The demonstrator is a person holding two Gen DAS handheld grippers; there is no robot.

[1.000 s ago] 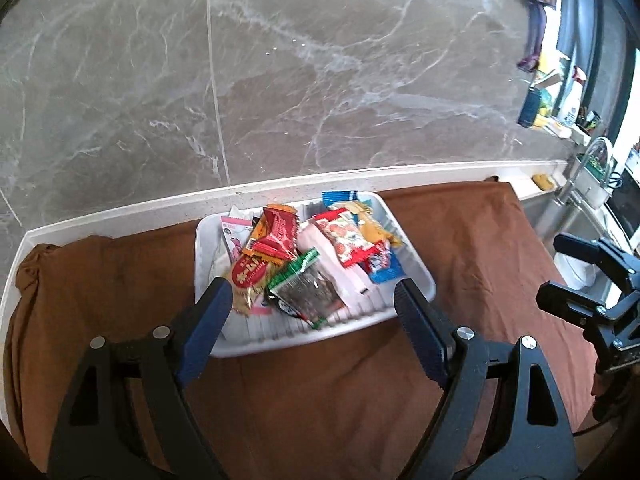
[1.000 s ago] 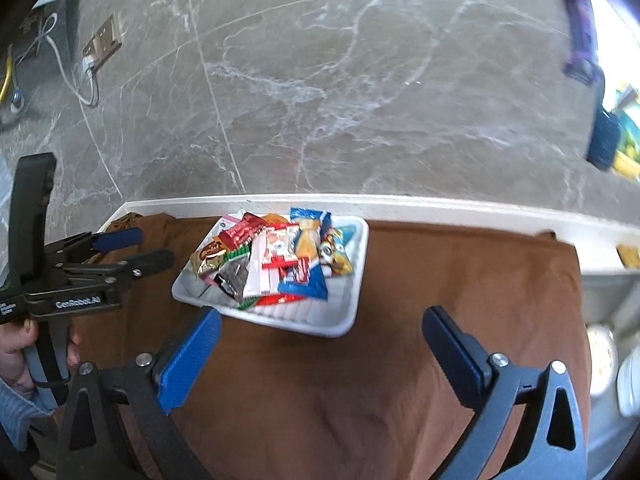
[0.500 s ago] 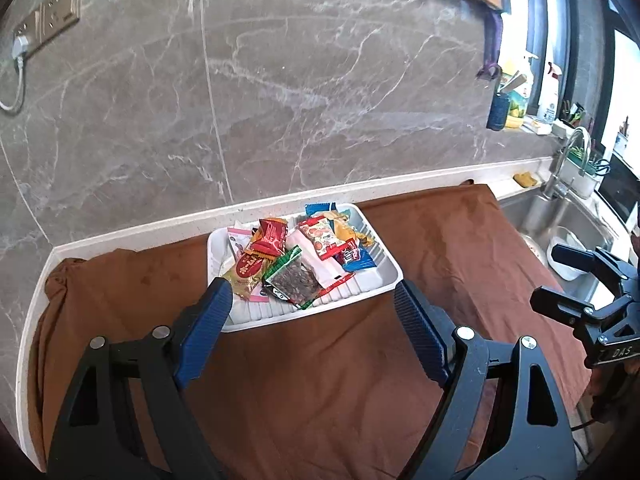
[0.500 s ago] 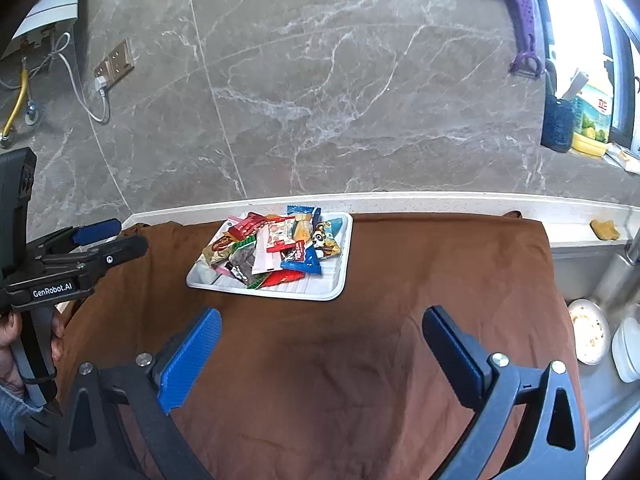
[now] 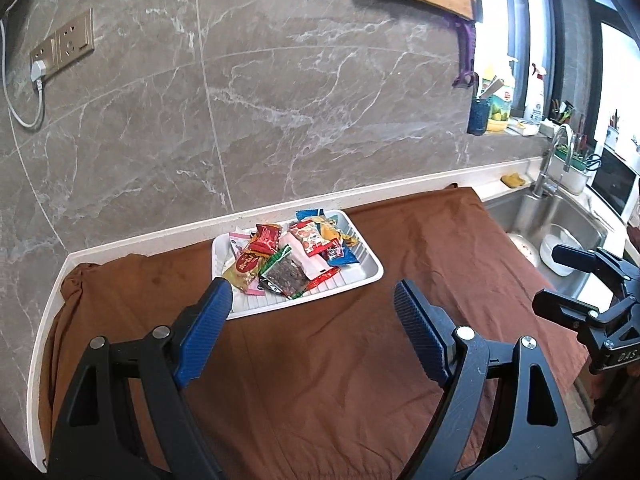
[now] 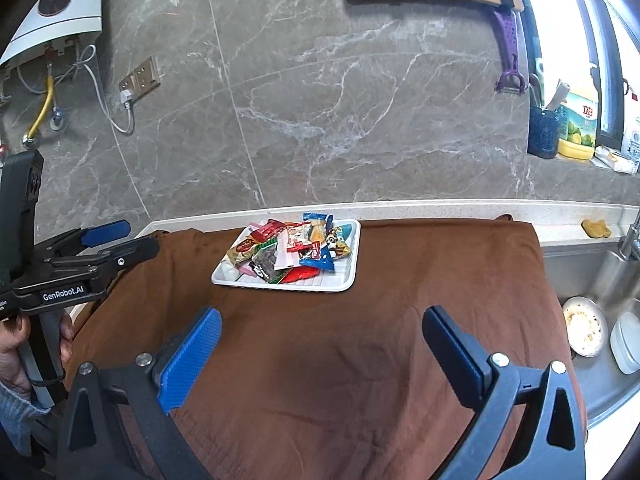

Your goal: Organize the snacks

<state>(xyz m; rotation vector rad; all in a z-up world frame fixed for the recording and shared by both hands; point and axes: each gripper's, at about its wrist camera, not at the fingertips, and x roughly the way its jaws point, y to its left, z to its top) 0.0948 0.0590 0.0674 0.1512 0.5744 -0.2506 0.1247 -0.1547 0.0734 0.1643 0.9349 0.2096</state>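
The snack packets [image 5: 294, 258] lie heaped on one another in a white ridged tray [image 5: 360, 270], so the lower ones are mostly covered and their labels cannot be read. A dark clear-fronted packet with a green edge [image 5: 285, 276] lies at the front of the heap, a red wrapper [image 5: 266, 238] and a pink-and-white one [image 5: 237, 240] sit toward the back left, and a blue packet [image 6: 320, 258] lies on the side nearer the sink. What is under the heap cannot be told.

The tray is a rectangle with its long axis running roughly along the wall, slightly skewed on the brown cloth [image 5: 328, 368] that covers the desk. It sits close to the white back edge of the desk [image 5: 160, 236], left of the cloth's middle.

The left tool [image 5: 312, 320] is spread wide and holds nothing; its left blue pad overlaps the tray's near corner in the left wrist view, though contact cannot be judged. The right tool [image 6: 320, 338] is likewise wide open and empty, above bare cloth well short of the tray.

At the right, a steel sink [image 6: 600, 280] holds a plate with crumbs [image 6: 582, 326] and a white bowl [image 6: 626, 340], both partly cut off by the frame edge.
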